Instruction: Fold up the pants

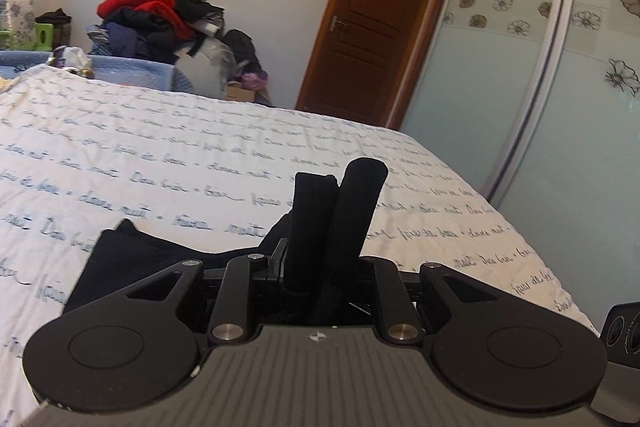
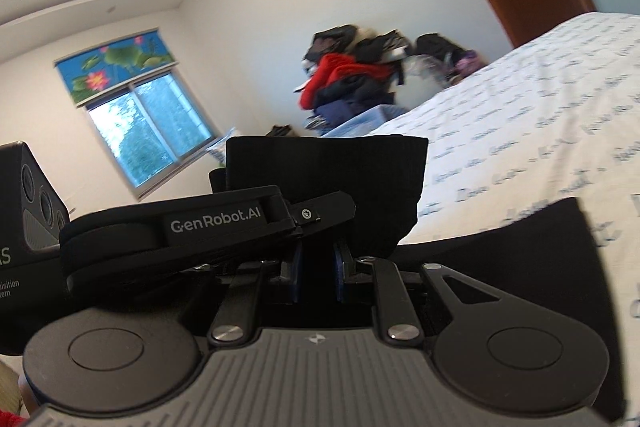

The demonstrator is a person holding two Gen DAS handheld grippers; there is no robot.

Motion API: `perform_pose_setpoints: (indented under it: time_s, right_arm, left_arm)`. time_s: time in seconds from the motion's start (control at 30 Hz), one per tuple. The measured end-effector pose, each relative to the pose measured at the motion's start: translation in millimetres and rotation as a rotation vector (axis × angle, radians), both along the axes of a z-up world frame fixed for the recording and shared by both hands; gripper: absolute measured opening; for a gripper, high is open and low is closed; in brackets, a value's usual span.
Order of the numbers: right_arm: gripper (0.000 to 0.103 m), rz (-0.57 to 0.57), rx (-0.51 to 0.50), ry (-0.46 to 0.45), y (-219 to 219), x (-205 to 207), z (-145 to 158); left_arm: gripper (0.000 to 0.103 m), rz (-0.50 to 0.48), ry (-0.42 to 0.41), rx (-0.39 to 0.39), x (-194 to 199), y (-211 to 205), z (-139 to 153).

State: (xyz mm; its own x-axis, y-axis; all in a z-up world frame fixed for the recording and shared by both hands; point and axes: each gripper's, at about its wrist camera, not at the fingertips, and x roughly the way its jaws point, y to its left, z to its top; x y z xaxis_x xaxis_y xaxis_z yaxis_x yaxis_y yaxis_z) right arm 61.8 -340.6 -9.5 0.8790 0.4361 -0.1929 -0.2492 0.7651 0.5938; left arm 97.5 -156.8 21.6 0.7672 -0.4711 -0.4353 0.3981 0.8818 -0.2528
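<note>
The black pants (image 1: 120,259) lie partly on the white bed cover with blue script (image 1: 200,147). My left gripper (image 1: 340,183) points across the bed, its two black fingers (image 1: 360,211) close together with black cloth bunched at their base. In the right wrist view my right gripper (image 2: 318,267) is shut on a thick fold of the pants (image 2: 324,167), which stands up between its blue pads (image 2: 297,277) and hides the fingertips. More of the pants (image 2: 520,235) spreads to the right on the bed. The left gripper (image 2: 340,207) lies close along the left, side on.
A heap of clothes (image 1: 160,11) tops a blue bin (image 1: 132,75) beyond the bed's far edge. A wooden door (image 1: 368,19) and a frosted sliding wardrobe door (image 1: 560,87) stand to the right. A window (image 2: 148,131) is on the far wall. A black box with lenses (image 2: 32,211) sits at the left.
</note>
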Motion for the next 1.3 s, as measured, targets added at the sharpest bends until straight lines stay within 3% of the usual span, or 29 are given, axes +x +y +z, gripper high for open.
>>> perform_pose_setpoints:
  time_s: [0.4, 0.93, 1.17, 1.3]
  right_arm:
    - [0.016, -0.095, 0.008, 0.070, -36, -12, -29]
    - [0.016, -0.148, 0.000, 0.122, -56, -27, -39]
    - [0.019, -0.189, -0.045, 0.189, -62, -37, -38]
    - [0.019, -0.232, -0.072, 0.209, -74, -47, -37]
  left_arm:
    - [0.024, -0.079, 0.061, 0.029, 7, -38, -33]
    - [0.026, -0.129, 0.089, 0.063, 2, -58, -46]
    - [0.045, -0.187, 0.116, 0.065, -2, -63, -52]
    - [0.050, -0.237, 0.105, 0.048, -9, -67, -51]
